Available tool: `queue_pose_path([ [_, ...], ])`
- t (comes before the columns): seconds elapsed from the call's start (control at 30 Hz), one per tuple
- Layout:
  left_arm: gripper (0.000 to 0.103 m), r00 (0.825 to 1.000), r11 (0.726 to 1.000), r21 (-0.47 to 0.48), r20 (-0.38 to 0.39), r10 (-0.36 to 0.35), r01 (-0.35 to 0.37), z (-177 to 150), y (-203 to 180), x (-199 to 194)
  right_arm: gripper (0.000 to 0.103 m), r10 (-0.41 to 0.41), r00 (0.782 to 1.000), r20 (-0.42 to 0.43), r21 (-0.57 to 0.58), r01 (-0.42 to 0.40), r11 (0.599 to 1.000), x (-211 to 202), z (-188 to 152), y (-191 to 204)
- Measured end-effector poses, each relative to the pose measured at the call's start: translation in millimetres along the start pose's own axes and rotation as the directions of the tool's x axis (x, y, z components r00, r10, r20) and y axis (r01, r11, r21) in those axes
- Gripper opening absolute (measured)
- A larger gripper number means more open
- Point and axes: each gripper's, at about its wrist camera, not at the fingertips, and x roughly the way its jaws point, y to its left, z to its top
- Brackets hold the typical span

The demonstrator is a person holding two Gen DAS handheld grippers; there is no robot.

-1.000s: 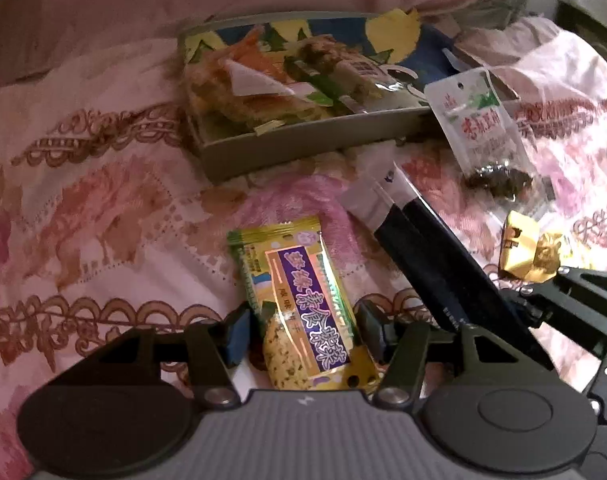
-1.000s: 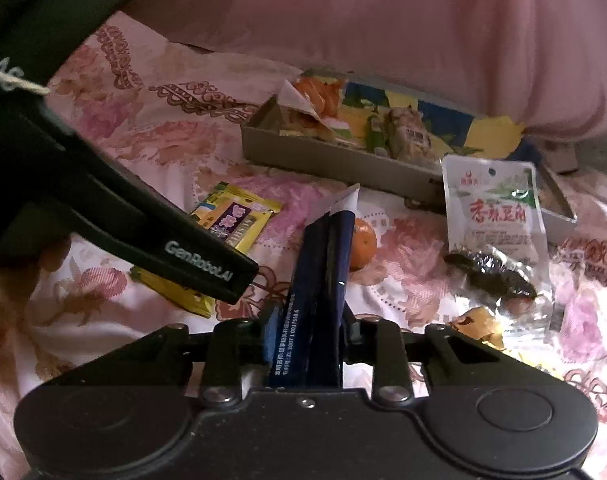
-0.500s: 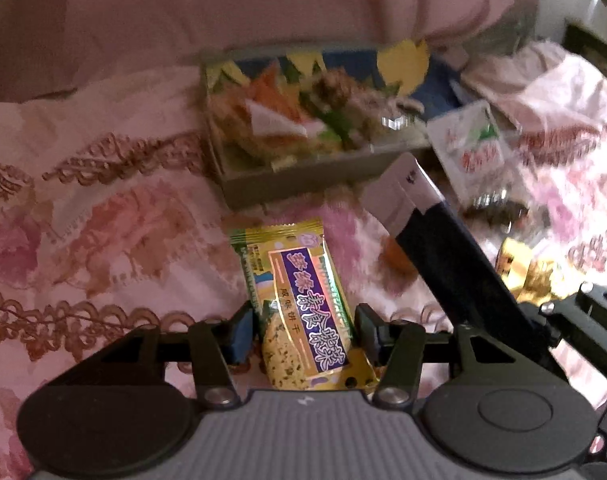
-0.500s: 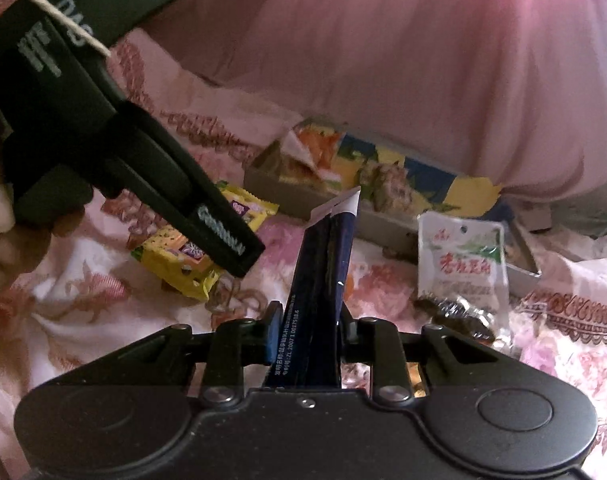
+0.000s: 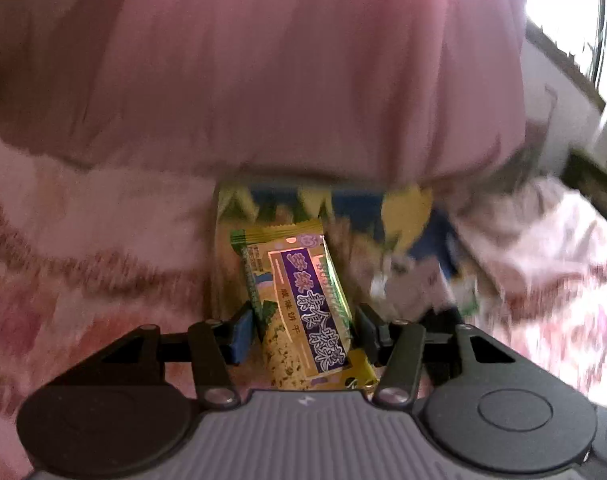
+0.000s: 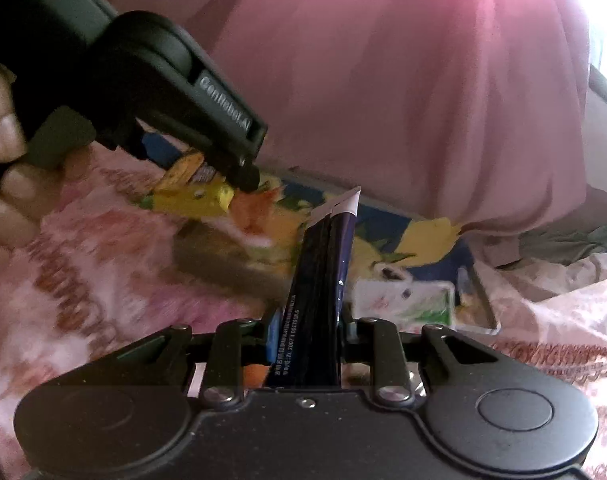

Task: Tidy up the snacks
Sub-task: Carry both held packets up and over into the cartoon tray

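Note:
My left gripper is shut on a yellow and purple biscuit packet and holds it in the air over the near left end of the shallow snack tray. In the right wrist view the left gripper holds that packet above the tray. My right gripper is shut on a long dark blue sachet with a white tip, held up in front of the tray.
The tray lies on a pink floral bedspread, below a pink quilt. A white and green snack bag lies at the tray's right part. A bright window is at the right.
Both grippers have lifted and moved forward toward the tray with their packets. The biscuit packet has come off the bedspread and now hangs over the tray's near end.

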Motion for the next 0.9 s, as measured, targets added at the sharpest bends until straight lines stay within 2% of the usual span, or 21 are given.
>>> queue_pose_path([
  [0.13,0.057,0.996,1.0,-0.023,0.084,-0.009,0.011,28,2,29,0.028,-0.009,1.0,0.008,0.053,0.008,0.999,29,16,-22],
  [0.27,0.057,0.993,1.0,-0.019,0.115,-0.006,0.008,36,7,55,0.028,-0.027,1.0,0.006,0.069,0.026,0.997,60,28,-34],
  [0.37,0.057,0.994,1.0,0.027,0.109,0.013,-0.016,31,8,71,0.028,-0.028,1.0,0.01,0.092,0.027,0.995,85,40,-39],
  [0.47,0.057,0.996,0.998,0.053,0.082,0.026,-0.031,25,10,84,0.028,0.005,1.0,0.009,0.14,-0.006,0.99,109,52,-44],
  [0.63,0.057,0.999,0.999,-0.026,0.046,-0.017,0.019,21,27,96,0.028,0.07,0.997,-0.022,0.178,-0.065,0.982,142,59,-49],
  [0.9,0.054,1.0,0.998,-0.053,0.017,-0.025,0.026,16,37,107,0.028,0.085,0.993,-0.082,0.163,-0.071,0.984,165,51,-40],
])
